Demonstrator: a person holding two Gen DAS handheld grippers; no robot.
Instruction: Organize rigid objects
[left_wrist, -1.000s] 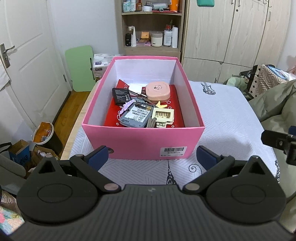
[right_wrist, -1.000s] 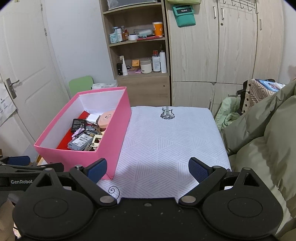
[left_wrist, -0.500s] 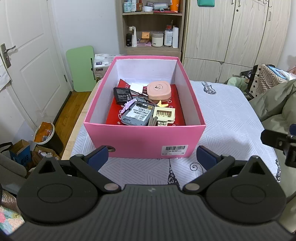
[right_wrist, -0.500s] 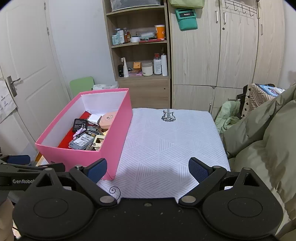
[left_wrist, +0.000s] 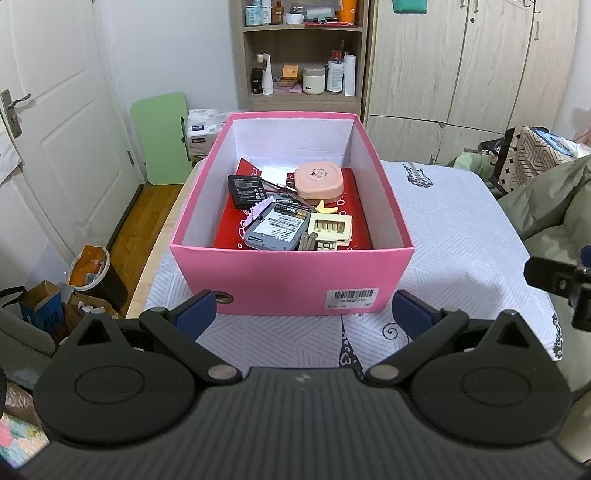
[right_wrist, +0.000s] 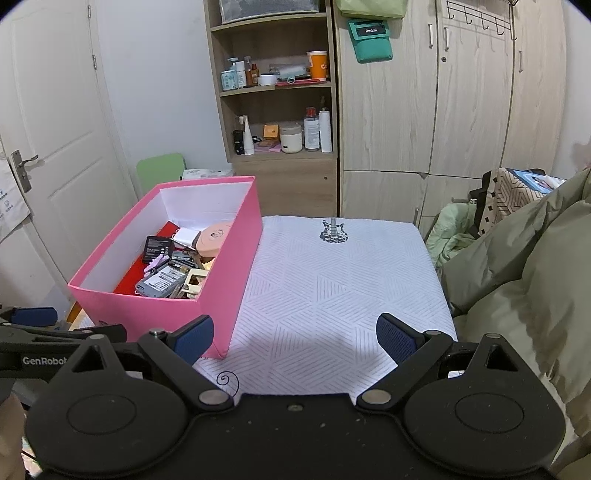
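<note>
A pink cardboard box (left_wrist: 291, 280) (right_wrist: 236, 251) stands on the left part of a white patterned cloth (left_wrist: 454, 229) (right_wrist: 332, 273). Inside lie a round pink case (left_wrist: 319, 180) (right_wrist: 214, 236), a black battery (left_wrist: 245, 186) (right_wrist: 158, 246), a grey battery with a label (left_wrist: 279, 227) (right_wrist: 162, 282), a cream plastic piece (left_wrist: 330, 226) (right_wrist: 194, 280) and other small items. My left gripper (left_wrist: 302, 314) is open just in front of the box's near wall, holding nothing. My right gripper (right_wrist: 294, 334) is open over the cloth, right of the box, also holding nothing.
A shelf unit (right_wrist: 273, 96) with bottles and jars and wooden wardrobes (right_wrist: 443, 96) stand behind. A white door (left_wrist: 55, 140) is at the left, with a green board (left_wrist: 159, 136) and floor clutter (left_wrist: 88, 273). Olive bedding (right_wrist: 524, 266) lies at the right.
Both grippers have drawn back and risen slightly, so the box looks a little farther away. Nothing has been gripped or let go.
</note>
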